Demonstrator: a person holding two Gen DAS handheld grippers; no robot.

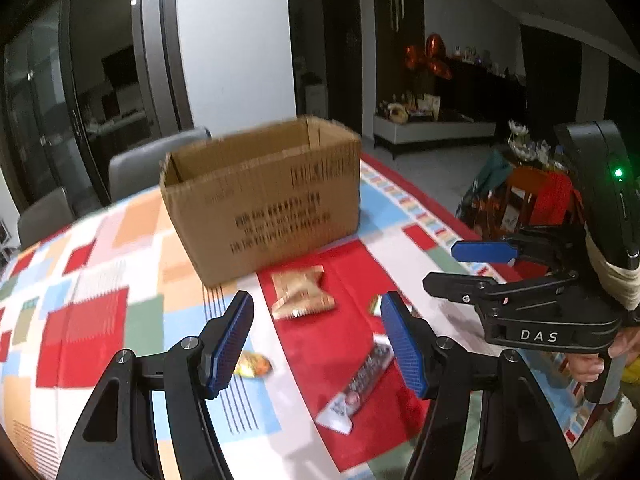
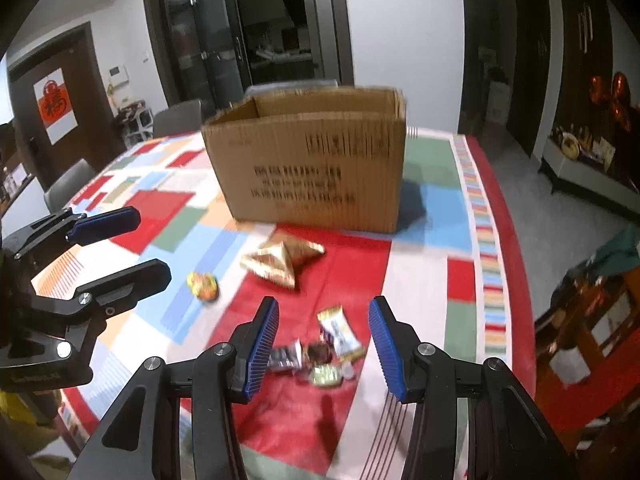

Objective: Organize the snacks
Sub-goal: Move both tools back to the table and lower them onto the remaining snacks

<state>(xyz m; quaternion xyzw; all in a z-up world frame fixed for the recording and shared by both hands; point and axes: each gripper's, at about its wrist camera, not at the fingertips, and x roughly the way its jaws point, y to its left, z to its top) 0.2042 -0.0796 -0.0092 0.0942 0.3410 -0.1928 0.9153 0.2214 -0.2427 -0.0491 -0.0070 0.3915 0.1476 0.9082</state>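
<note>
Now both claws apart, empty: left claw [image 1: 318,344], right claw [image 2: 324,344] above snacks [image 2: 320,350] on worktop [image 2: 460,208]. Straddle one wrapper, pinch mid-body, carry into box [image 2: 312,160].

I see a cardboard box [image 2: 316,168] of brown corrugated paper, matt, with black print on its side. The tablecloth [image 2: 460,208] under it looks smooth and a little shiny, perhaps plastic-coated, though I cannot say for sure. The gold snack bag [image 2: 282,262] is glossy foil and wrinkled. The small candy wrappers [image 2: 340,332] are also shiny film. My left gripper [image 1: 316,340] and right gripper [image 2: 324,344] are of matt black plastic with silver metal screws, and their blue pads [image 2: 262,344] have a ribbed, rubbery-looking surface.
</note>
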